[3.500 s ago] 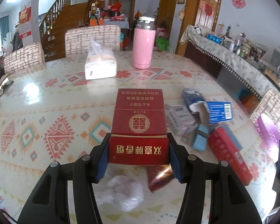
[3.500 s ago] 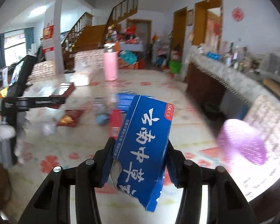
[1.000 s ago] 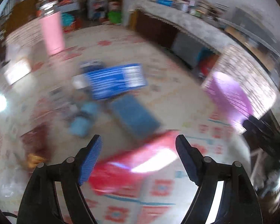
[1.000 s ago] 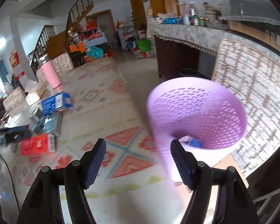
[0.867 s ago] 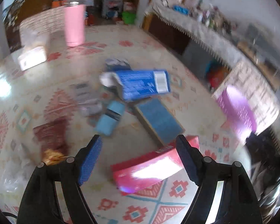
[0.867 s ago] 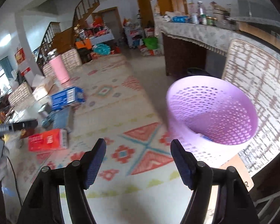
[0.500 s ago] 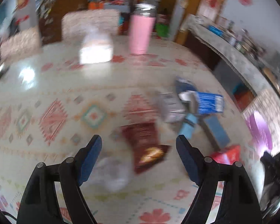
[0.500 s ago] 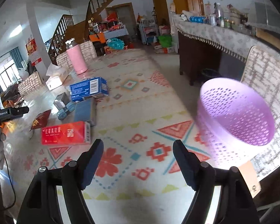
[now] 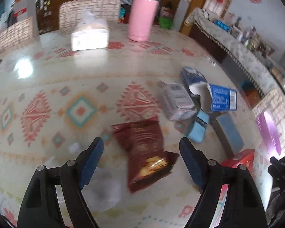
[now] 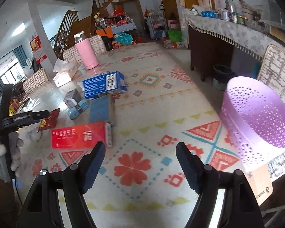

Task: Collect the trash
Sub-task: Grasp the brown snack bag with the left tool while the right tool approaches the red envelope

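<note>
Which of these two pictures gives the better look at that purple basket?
The right wrist view. The purple basket shows there almost whole, with its perforated wall, rim and inside, standing at the table's edge. In the left wrist view the purple basket is only a blurred, glaring sliver at the right edge.

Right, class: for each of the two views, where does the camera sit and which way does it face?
Left wrist: on the left tool, angled down at the table; dark red snack bag between its open fingers.
Right wrist: on the right tool, facing across the table toward the purple basket; the left tool and gloved hand show.
Shared: snack bag, red box, pink bottle.
</note>
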`<state>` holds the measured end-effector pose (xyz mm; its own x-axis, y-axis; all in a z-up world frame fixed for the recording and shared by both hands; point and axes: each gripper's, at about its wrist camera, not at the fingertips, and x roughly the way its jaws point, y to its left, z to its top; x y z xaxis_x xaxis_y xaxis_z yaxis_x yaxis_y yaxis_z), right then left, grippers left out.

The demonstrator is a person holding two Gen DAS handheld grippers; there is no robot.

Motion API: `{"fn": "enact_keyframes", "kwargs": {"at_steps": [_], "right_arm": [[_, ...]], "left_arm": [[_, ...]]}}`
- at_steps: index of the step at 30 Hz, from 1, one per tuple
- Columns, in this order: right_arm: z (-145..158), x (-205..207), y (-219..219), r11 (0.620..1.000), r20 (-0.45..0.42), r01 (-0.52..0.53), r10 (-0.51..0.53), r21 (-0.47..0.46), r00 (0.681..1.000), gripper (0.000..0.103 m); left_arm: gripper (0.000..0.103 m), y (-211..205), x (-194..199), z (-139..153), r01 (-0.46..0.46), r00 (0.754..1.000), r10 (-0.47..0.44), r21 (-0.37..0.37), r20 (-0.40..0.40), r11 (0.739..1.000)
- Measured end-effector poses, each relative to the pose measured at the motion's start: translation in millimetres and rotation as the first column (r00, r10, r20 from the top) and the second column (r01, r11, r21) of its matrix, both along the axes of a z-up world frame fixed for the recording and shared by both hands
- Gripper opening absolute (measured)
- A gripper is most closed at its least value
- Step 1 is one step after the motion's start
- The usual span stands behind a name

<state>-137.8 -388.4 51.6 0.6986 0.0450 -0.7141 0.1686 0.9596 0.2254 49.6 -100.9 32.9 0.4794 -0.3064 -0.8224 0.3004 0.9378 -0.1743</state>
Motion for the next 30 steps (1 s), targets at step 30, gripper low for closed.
{"fn": "enact_keyframes", "kwargs": {"at_steps": [30], "right_arm": [[-24,76,119,0.887,-0.190,-0.460,0.446,-0.033,0.875,0.089]], "left_arm": [[0.046,-4,-16,-13,0.053,0.999,-0.052,0.039,-0.003,0.998]]}}
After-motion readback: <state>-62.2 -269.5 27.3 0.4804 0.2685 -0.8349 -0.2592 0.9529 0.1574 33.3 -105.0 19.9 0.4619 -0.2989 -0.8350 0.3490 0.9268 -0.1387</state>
